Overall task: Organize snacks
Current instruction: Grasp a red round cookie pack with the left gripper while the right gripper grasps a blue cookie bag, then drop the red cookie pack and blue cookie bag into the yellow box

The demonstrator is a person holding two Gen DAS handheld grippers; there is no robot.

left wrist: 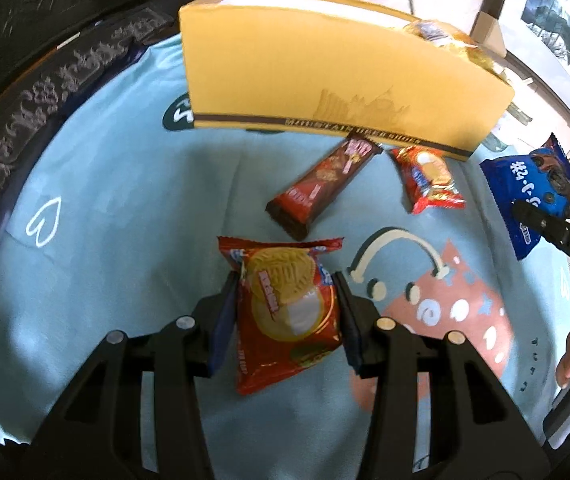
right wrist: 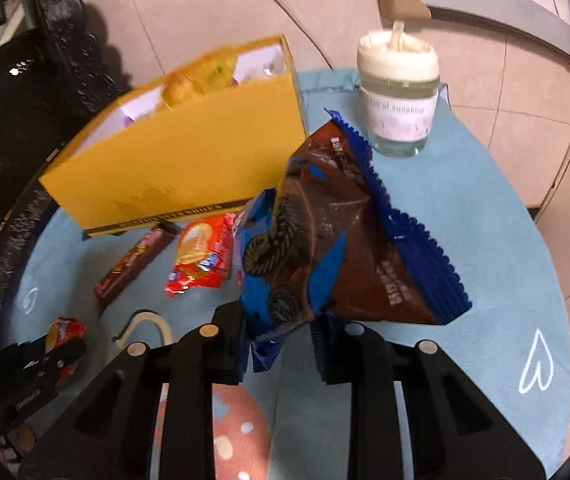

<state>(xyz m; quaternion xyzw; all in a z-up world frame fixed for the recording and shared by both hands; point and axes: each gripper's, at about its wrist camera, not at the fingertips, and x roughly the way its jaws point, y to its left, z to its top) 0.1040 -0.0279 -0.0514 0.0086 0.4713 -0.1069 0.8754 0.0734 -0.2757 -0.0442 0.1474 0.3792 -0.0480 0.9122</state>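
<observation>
Cloth of pale blue covers the table above beige floor tiles.

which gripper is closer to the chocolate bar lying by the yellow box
Left. The left gripper, holding a red cookie pack, sits just short of the chocolate bar; the right gripper is farther off to its right.

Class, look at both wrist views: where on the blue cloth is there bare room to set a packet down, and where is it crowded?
Bare cloth lies between the glass jar and the white heart outline. Another free patch lies around the other heart outline, near the carved table rim. It is crowded in front of the yellow box, where the chocolate bar and the small red packet lie.
</observation>
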